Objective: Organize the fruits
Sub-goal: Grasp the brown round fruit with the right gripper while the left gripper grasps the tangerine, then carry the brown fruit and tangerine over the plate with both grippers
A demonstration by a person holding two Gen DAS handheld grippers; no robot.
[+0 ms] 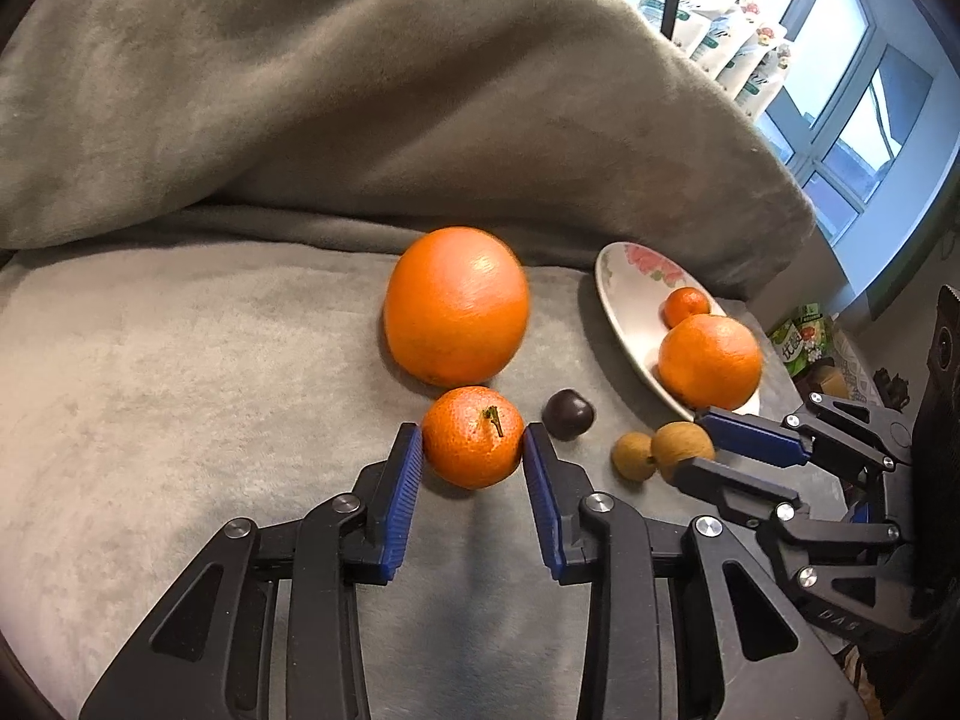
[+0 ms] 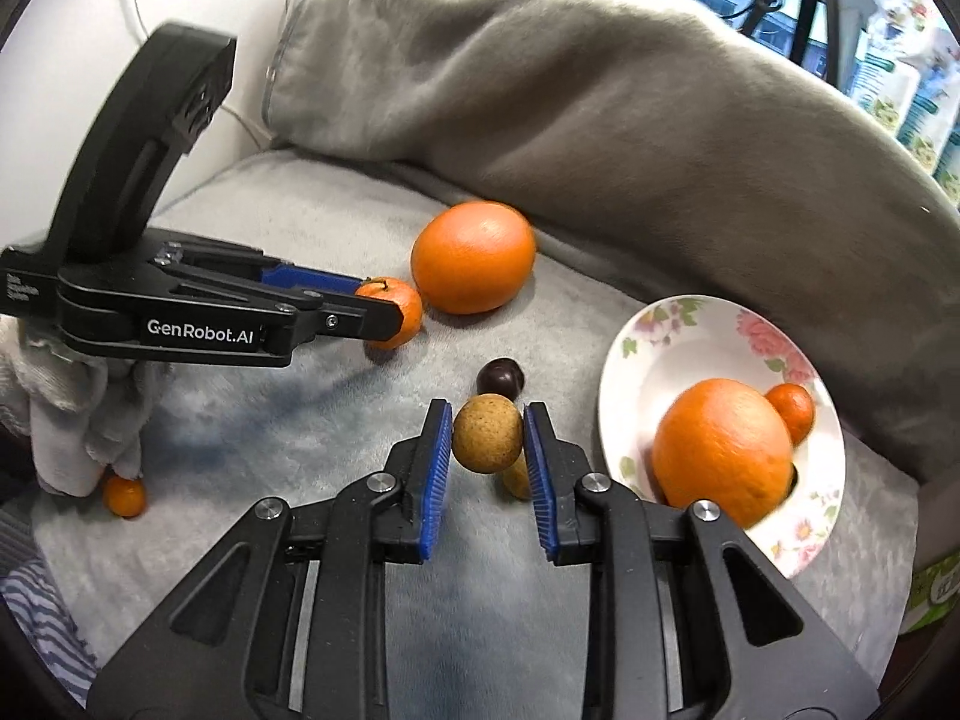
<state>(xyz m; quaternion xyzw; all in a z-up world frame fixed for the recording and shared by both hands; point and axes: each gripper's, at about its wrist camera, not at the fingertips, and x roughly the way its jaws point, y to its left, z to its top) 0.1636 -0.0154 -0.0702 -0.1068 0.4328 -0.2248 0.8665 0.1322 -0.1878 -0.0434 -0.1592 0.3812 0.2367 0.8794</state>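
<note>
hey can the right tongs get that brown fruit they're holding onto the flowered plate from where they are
Probably yes. The right tongs are shut on the round brown fruit, and the flowered plate sits just to their right with nothing between. An orange and a small tangerine already fill part of it, though bare plate remains.

"GenRobot.AI" is printed in white on the black body of the left gripper (image 2: 384,306), at the left of the right wrist view. Raised letters reading roughly "DAS" are seen on the black frame of the right gripper (image 1: 699,444), lower right of the left wrist view. Chinese characters on a green package (image 1: 801,339) at the right edge cannot be read with certainty.
</note>
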